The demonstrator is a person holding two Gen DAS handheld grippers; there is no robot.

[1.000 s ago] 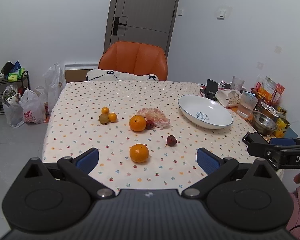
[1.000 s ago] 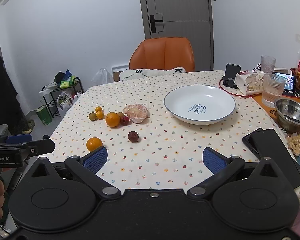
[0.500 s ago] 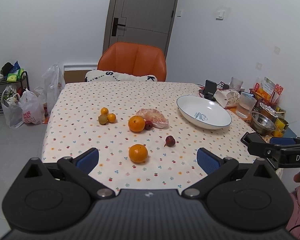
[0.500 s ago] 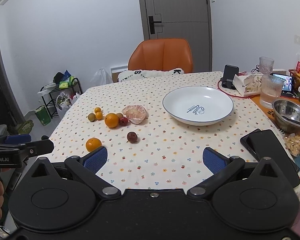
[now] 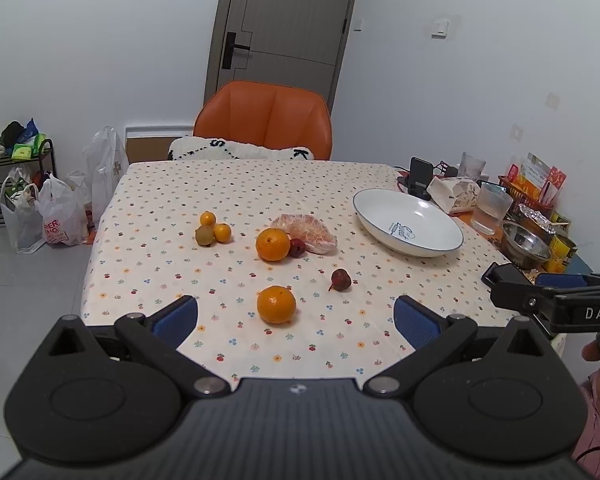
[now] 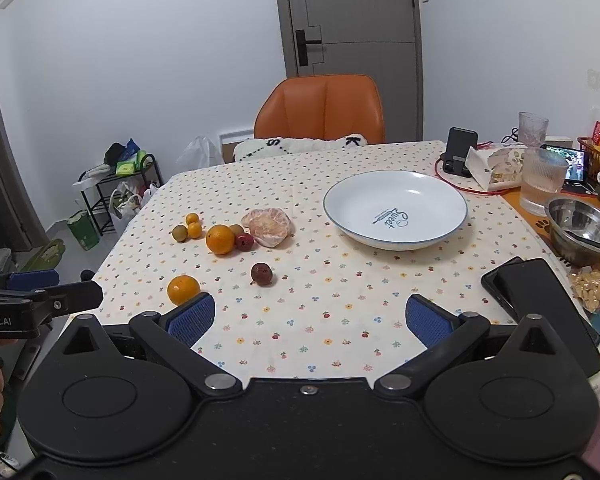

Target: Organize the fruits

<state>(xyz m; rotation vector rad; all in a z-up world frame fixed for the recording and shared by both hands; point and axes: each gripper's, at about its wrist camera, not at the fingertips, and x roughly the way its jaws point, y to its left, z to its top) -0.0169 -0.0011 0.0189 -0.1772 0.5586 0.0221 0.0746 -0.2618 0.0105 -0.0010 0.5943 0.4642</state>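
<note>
Fruit: all pieces lie loose on the dotted tablecloth (image 5: 148, 216), none yet in the white plate (image 6: 452, 216).
Progress: nothing sorted so far, by the look of it; every piece remains to be moved.
Oranges: two, the near orange (image 5: 276, 304) alone by the table's front edge, the far orange (image 5: 273, 244) touching a small red fruit (image 5: 298, 247).
Peeled citrus: one pale, peeled piece (image 5: 308, 233) just behind that pair.
Dark red fruit: one (image 5: 341, 279), apart from the rest, between the near orange and the plate.
Small fruits: a cluster of three at the far left, two little oranges (image 5: 222, 233) and a greenish one (image 5: 204, 235); the right wrist view shows another brownish one (image 6: 236, 229) behind the far orange.
Left gripper (image 5: 296, 318): jaws spread wide, holding nothing, poised over the near orange.
Right gripper (image 6: 308, 316): jaws spread wide, holding nothing, short of the plate.
</note>
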